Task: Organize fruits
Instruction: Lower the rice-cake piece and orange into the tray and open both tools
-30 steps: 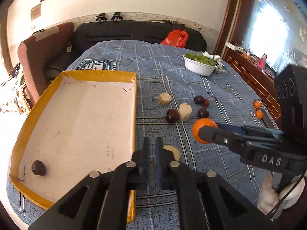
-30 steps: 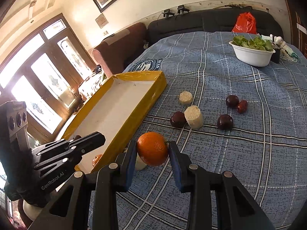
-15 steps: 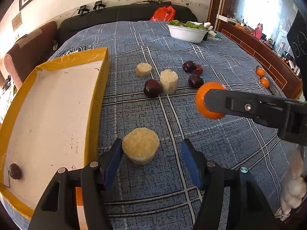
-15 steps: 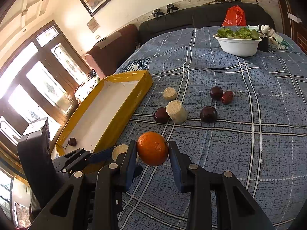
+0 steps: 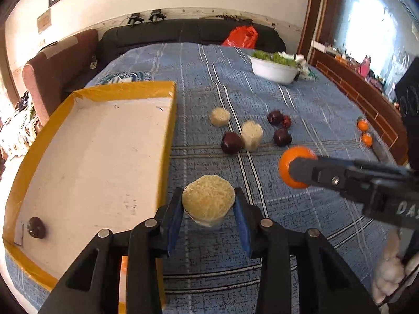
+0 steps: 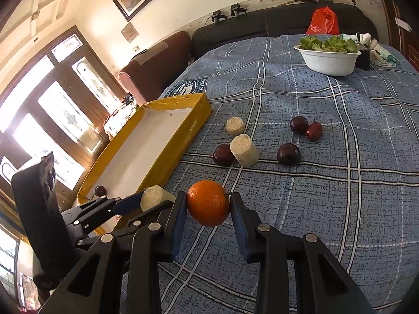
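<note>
- My left gripper point(image 5: 208, 210) fills the bottom centre of the left wrist view. Its jaws have just been closing, and both blue pads now press on a pale, rough-textured cylinder point(image 5: 208, 204).
- In the right wrist view that same cylinder point(image 6: 154, 197) sits at lower left, beside the near corner of the yellow tray point(image 6: 146, 172).
- My right gripper point(image 6: 208, 206) is at the bottom centre of its own view, jaws narrowly apart and clamped on an orange point(image 6: 208, 202), which is lifted clear of the blue checked cloth point(image 6: 340, 196).
- From the left wrist view, the orange point(image 5: 288, 167) shows at centre right, partly behind a black finger.
- The tray point(image 5: 167, 136) takes up the left half of the left wrist view; one dark round fruit point(image 5: 36, 227) lies in its lower left corner.
- Mid-frame on the cloth are two more pale cylinders point(image 5: 220, 116), one touching a dark plum point(image 5: 231, 142), with three further dark fruits point(image 5: 282, 136) to their right.
- Two small oranges point(image 5: 364, 132) lie at the right edge.
- A white bowl of greens point(image 5: 273, 69) stands in the upper right.
</note>
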